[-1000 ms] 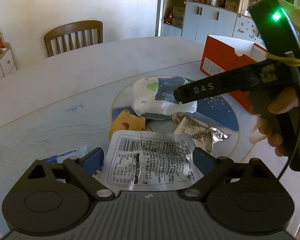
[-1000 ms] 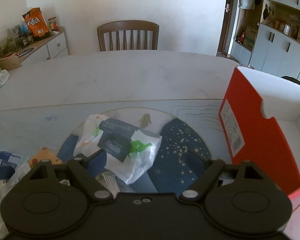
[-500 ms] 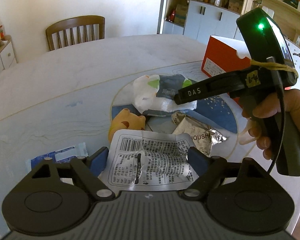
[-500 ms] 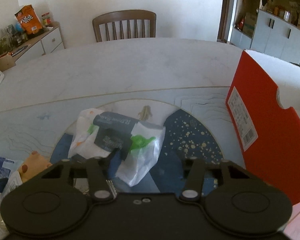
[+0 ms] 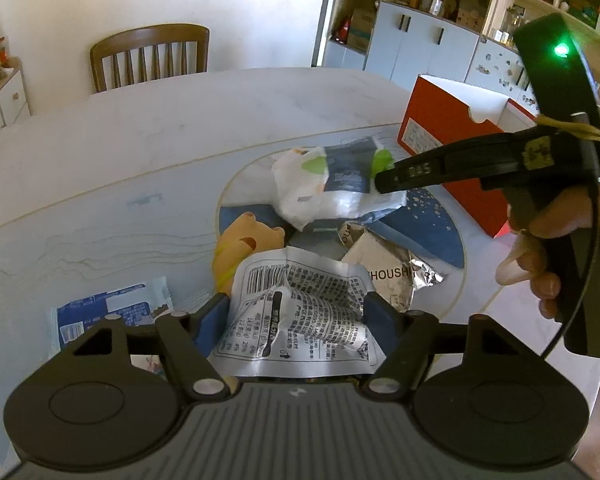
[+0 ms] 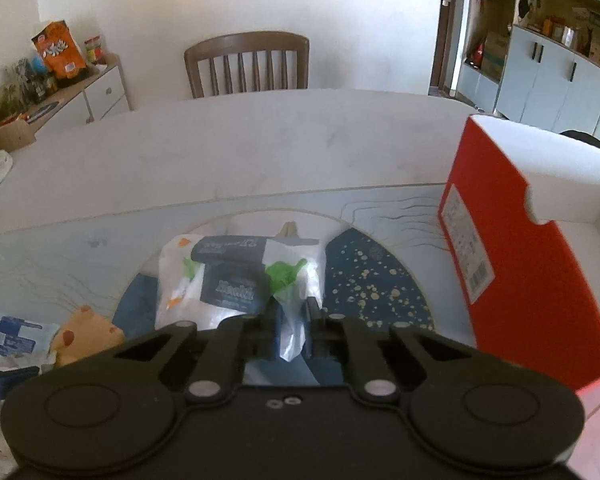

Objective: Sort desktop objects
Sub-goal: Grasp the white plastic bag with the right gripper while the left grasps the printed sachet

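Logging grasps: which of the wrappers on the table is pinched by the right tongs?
The white packet with the dark label and green print; the right tongs are shut on its near edge. The barcode-printed wrapper sits between the left tongs.
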`<state>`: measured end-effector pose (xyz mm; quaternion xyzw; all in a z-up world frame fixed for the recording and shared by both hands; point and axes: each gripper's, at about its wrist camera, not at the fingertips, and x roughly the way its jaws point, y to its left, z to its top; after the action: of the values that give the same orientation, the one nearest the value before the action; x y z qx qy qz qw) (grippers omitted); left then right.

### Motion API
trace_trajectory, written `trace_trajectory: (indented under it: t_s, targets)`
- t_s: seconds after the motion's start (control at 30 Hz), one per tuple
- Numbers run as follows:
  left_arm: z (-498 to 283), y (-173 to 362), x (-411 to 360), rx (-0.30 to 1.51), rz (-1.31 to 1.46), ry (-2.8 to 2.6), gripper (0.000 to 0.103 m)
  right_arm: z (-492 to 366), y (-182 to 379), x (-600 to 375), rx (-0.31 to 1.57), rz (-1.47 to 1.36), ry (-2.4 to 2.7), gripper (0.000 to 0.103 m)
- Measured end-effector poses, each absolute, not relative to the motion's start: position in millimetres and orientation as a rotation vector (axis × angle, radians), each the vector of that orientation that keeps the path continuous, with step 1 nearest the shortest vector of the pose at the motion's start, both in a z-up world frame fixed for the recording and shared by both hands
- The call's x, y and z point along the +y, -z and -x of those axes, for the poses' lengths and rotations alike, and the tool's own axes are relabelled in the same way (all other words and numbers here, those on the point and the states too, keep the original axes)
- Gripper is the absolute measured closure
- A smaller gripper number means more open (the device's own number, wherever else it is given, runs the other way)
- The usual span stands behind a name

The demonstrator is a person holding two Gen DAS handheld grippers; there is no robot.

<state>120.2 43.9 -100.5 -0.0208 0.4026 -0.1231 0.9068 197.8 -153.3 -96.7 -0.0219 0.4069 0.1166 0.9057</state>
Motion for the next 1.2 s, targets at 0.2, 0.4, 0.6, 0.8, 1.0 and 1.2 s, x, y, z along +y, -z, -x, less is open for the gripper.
trace_trajectory:
  t_s: [0.2, 0.4, 0.6, 0.8, 1.0, 1.2]
  targets:
    - [-117.5, 94.4, 45.5, 0.823, 0.067, 0.254, 0.033, -188.1, 81.8, -164.6, 0.804, 0.033, -0.210, 0.095]
    - [-113.8, 83.3, 45.6, 0.804, 0.079, 0.273, 0.033, -179.8, 67.4, -176.0, 0.786, 0.008, -0.189, 0.096]
    - [-111.0, 74.2, 44.1, 0.785, 0.081, 0.288, 0.033, -169.6, 56.4, -183.8, 0.767, 0.005, -0.170, 0.097]
    - [-110.3, 66.6, 39.8, 0.771, 0.078, 0.316, 0.033, -158.0, 47.8, -194.7, 0.758, -0.009, -0.141, 0.097]
    - [-113.2, 54.9, 27.5, 0.752, 0.076, 0.343, 0.033, -145.8, 35.3, -212.2, 0.750, -0.028, -0.120, 0.097]
    - [-118.0, 41.6, 14.6, 0.713, 0.070, 0.332, 0.033, -139.8, 20.1, -231.4, 0.739, -0.048, -0.125, 0.097]
